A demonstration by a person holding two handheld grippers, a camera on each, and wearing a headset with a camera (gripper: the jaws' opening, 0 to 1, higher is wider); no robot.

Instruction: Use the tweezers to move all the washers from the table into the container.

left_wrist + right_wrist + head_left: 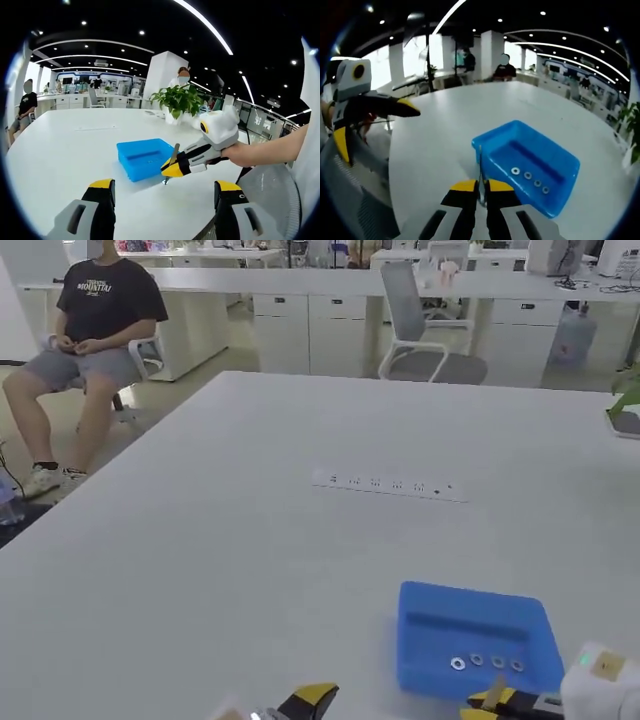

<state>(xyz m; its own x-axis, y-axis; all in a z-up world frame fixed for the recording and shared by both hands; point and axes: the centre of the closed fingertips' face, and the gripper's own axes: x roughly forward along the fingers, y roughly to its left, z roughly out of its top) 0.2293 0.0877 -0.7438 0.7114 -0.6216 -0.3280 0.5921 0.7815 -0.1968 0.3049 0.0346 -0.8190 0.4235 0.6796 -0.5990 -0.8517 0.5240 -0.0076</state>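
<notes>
1. Holding the tweezers (480,167), your right hand-held gripper (481,186) has its two yellow-tipped jaws pressed together on the thin metal shaft.
2. You carry one pair of tweezers. In the right gripper view its long axis runs straight up the middle from between the jaw tips, and its far end lies over the near rim of the container (547,145).
3. In the left gripper view that same axis stands steep and slightly tilted across the right hand-held gripper's tips. One end pokes above them and the other points down at the worktop (65,150), just beside the container's near corner. You cannot tell whether the lower end touches the surface.
4. One blue, open-topped, rectangular container sits flat on the worktop, just ahead of your right hand-held gripper and a little to its right.
5. Four washers (527,175) lie on the container's floor in one short row. They are near each other but apart, toward the wall closest to that hand-held gripper.
6. Your left hand-held gripper (165,187) has its jaws spread wide with nothing between them. It sits off to the left of the right one, with the container ahead of it.
7. Farther ahead of both, one power strip (390,484) lies on the worktop, one potted plant (177,100) stands beyond the container, and one person (95,320) sits past the worktop's far left edge.
</notes>
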